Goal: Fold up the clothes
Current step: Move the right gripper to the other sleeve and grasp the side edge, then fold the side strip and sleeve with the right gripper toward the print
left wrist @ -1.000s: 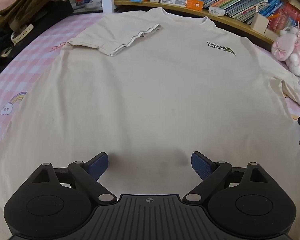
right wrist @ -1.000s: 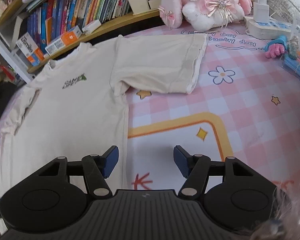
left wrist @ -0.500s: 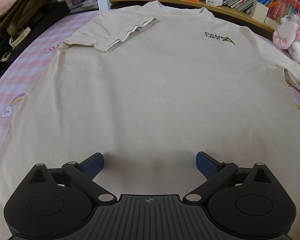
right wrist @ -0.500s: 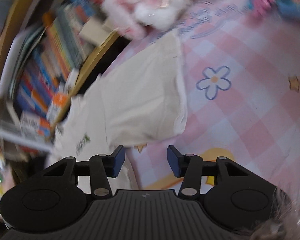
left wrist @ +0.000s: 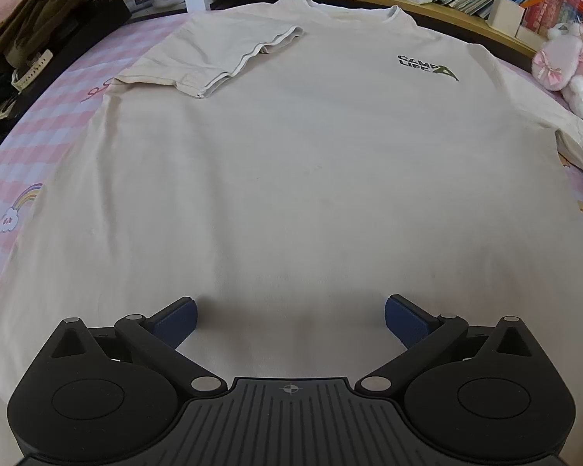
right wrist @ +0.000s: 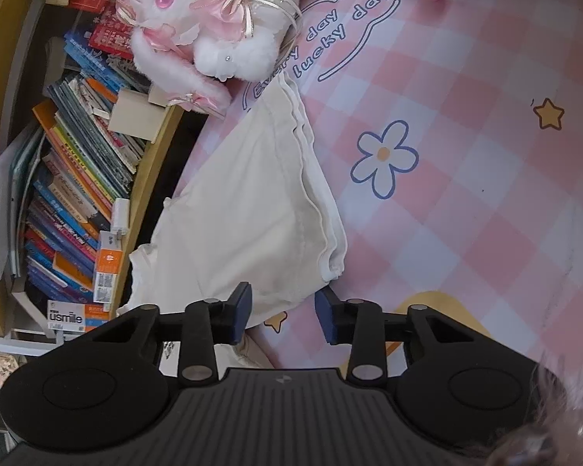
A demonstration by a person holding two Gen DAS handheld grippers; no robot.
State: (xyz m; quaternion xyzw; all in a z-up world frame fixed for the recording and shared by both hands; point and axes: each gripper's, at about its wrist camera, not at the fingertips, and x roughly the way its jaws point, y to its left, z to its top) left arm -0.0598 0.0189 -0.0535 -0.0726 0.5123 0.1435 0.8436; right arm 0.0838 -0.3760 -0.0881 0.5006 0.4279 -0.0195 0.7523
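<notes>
Left gripper (left wrist: 289, 316) hangs spread wide over one cream T-shirt (left wrist: 291, 163); right gripper (right wrist: 283, 312), released, straddles its one unfolded sleeve (right wrist: 252, 209).

Right gripper swung toward the T-shirt's outstretched sleeve as the left spread wider.

Over one second the right gripper (right wrist: 281, 312) left the shirt's side edge, turned and closed in on the spread sleeve (right wrist: 252, 209), its pads narrowing to a small gap at the sleeve's near corner, with the plush rabbit (right wrist: 213, 35) ending up beyond the sleeve. The left gripper (left wrist: 290, 320) edged forward over the T-shirt (left wrist: 291, 163) toward its collar, its blue pads (left wrist: 175, 316) drawing farther apart.
</notes>
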